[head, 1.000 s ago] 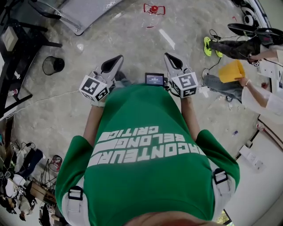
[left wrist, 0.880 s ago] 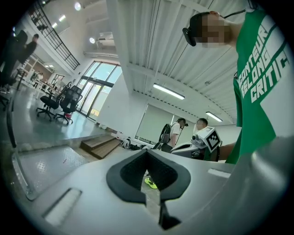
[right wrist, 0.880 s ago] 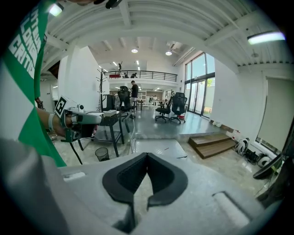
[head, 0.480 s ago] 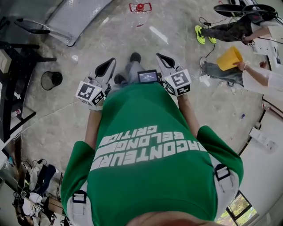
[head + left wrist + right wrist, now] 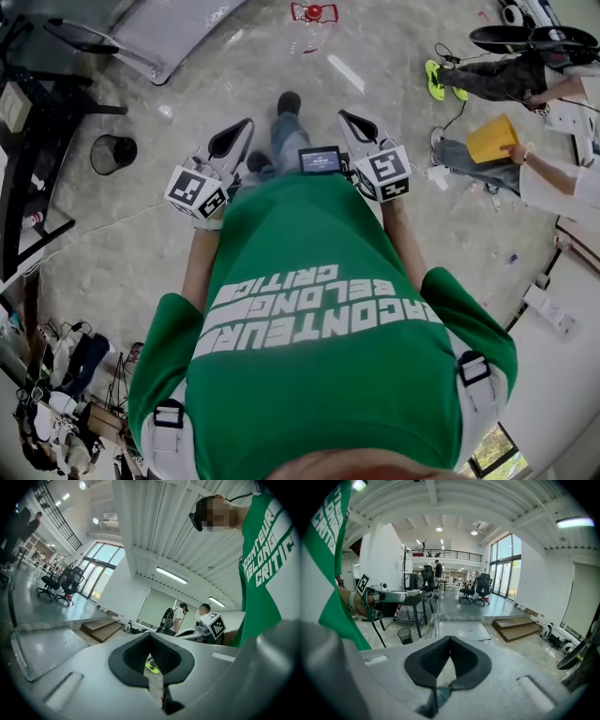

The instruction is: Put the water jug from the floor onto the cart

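Note:
The water jug (image 5: 313, 17), clear with a red cap and handle, stands on the floor at the top edge of the head view, well ahead of both grippers. A flat grey metal cart (image 5: 178, 33) lies on the floor to its left and also shows as the cart (image 5: 461, 631) and the cart (image 5: 42, 648). My left gripper (image 5: 246, 125) and right gripper (image 5: 347, 117) are held out in front of the green shirt. The left gripper (image 5: 150, 637) is shut with nothing between its pads. The right gripper (image 5: 450, 640) is shut and empty too.
A black wastebasket (image 5: 112, 150) and a black desk (image 5: 28, 103) stand at the left. People (image 5: 525, 178) sit and work at the right, one holding a yellow container (image 5: 492, 139). Wooden steps (image 5: 515, 627) and office chairs (image 5: 476, 588) are further off.
The person has stepped forward: a leg and shoe have come into view between the grippers. Both grippers stay shut and level in front of the body.

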A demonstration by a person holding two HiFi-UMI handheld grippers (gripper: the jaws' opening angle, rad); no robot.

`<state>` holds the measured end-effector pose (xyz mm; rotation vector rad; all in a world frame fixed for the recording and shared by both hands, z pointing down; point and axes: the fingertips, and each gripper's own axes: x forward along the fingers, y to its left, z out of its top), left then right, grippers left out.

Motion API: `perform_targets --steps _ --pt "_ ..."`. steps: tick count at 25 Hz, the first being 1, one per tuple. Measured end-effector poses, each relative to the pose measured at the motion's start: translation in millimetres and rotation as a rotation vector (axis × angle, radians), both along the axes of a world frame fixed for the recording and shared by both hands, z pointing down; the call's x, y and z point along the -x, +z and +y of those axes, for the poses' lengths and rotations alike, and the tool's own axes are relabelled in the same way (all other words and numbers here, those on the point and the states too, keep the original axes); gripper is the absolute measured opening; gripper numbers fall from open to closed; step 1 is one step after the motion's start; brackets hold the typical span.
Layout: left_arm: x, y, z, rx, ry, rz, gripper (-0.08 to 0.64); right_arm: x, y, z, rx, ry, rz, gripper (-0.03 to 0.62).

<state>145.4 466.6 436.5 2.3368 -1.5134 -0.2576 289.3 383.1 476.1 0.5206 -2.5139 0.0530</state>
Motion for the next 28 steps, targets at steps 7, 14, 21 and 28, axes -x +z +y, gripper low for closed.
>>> perform_targets --steps 7,14,21,28 --pt "6.0 -0.4 -1.9 0.003 -0.012 -0.001 0.012 -0.7 4.6 -1.2 0.006 0.001 0.002 -0.008" --pt "0.7 3.4 -8.4 0.008 -0.006 0.006 0.012 1.4 11.9 -6.3 0.016 -0.007 0.004 -0.008" --pt "0.1 3.3 -17.5 0.013 -0.006 -0.001 0.012 2.6 13.4 -14.5 0.025 -0.013 0.000 -0.008" --pt "-3.2 6.8 -27.7 0.016 -0.006 -0.006 0.012 0.9 19.5 -23.9 0.027 -0.021 -0.001 -0.008"
